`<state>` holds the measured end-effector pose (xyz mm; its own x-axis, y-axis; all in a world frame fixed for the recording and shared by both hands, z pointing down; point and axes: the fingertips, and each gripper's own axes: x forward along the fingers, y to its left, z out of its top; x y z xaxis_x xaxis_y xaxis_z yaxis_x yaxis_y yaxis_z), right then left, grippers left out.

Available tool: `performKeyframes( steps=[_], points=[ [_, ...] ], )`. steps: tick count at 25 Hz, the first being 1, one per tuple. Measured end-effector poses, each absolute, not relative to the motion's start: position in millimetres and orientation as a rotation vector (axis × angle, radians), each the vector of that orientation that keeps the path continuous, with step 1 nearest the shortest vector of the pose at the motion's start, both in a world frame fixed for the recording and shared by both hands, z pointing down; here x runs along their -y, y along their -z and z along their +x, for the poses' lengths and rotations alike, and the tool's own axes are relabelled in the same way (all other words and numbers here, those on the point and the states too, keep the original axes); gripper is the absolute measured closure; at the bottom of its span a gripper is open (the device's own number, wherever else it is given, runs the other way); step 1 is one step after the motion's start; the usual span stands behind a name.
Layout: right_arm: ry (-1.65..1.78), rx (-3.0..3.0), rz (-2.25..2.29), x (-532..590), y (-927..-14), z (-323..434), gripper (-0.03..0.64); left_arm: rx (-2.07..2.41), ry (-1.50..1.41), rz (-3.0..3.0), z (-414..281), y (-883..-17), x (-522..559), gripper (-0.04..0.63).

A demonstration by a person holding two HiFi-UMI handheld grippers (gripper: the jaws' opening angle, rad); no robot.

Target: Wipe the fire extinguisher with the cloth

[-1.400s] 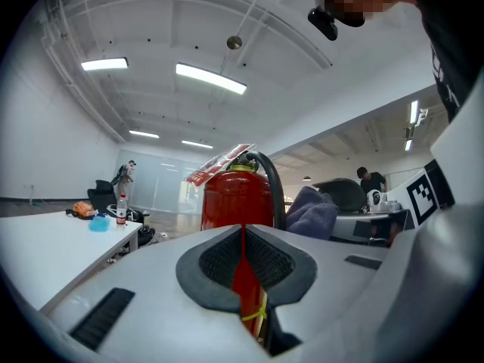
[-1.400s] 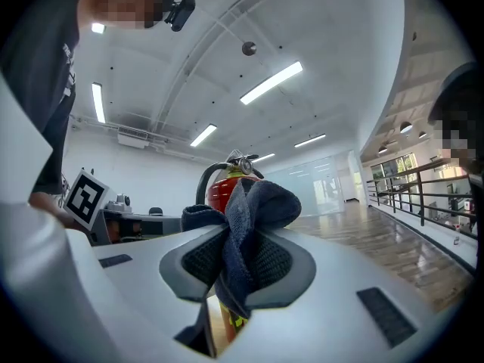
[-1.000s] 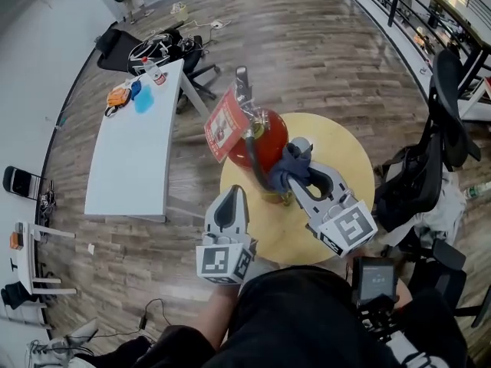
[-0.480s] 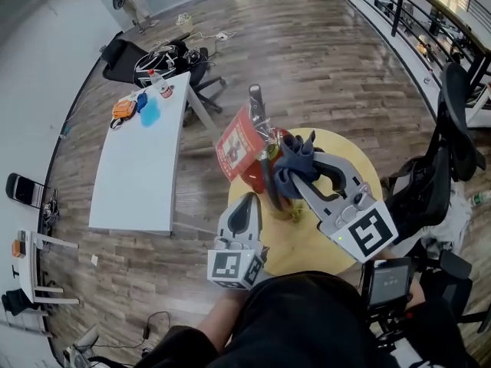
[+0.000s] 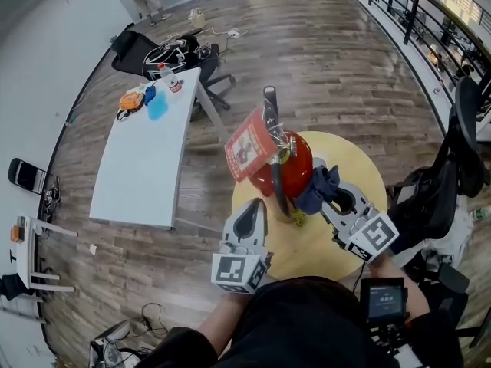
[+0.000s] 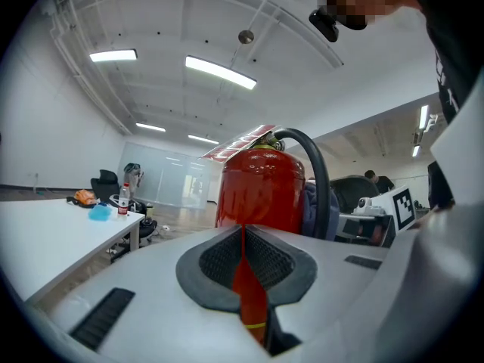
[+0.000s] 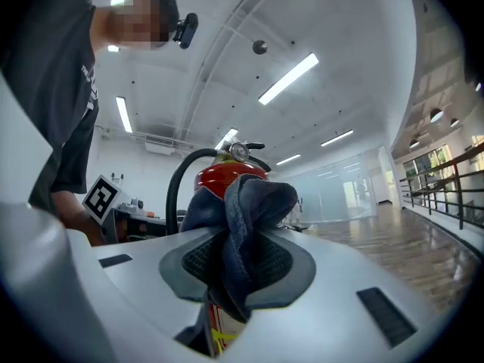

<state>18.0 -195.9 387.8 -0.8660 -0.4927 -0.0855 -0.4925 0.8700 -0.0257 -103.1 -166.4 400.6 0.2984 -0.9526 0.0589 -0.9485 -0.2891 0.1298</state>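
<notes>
The red fire extinguisher (image 5: 291,167) stands upright on the round yellow table (image 5: 353,156). The right gripper (image 5: 328,195) has its jaws clamped on a bunched dark blue cloth (image 5: 316,188), which lies against the extinguisher's right side. The left gripper (image 5: 250,209) sits just on the near left of the extinguisher, its jaws closed together and holding nothing.

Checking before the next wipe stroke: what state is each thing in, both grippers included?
Fire extinguisher: upright on the round table.
Cloth: bunched, clamped, lying against the fire extinguisher's side.
Right gripper: fingers shut on the cloth.
Left gripper: fingers shut, nothing between them, low beside the fire extinguisher.
Bottle: upright on the white table.
</notes>
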Motion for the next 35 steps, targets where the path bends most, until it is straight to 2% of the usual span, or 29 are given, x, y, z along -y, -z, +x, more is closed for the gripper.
performKeyframes(
  steps=[3,8,11,20,25,35],
  points=[
    [-0.015,-3.021,-0.664,207.0,-383.2,22.7,0.528,1.783,0.041,2.413,-102.6,-400.5,163.7,0.566],
    [-0.36,-3.15,-0.586,206.8,-313.9,12.3,0.528,1.797,0.044,2.418,-102.0,-396.0,161.4,0.566],
    [-0.379,-3.135,-0.585,200.8,-279.7,5.9,0.528,1.795,0.044,2.422,-101.1,-394.5,162.9,0.567],
    [-0.663,-3.209,-0.541,176.9,-262.5,-40.1,0.528,1.789,0.055,2.431,-100.4,-392.0,169.4,0.566],
    [-0.375,-3.153,-0.667,210.2,-263.8,-13.6,0.528,1.774,0.058,2.438,-101.1,-391.4,170.4,0.566],
    [-0.548,-3.141,-0.778,244.4,-257.2,-14.1,0.54,1.764,0.062,2.44,-107.2,-392.4,171.1,0.566]
  ],
)
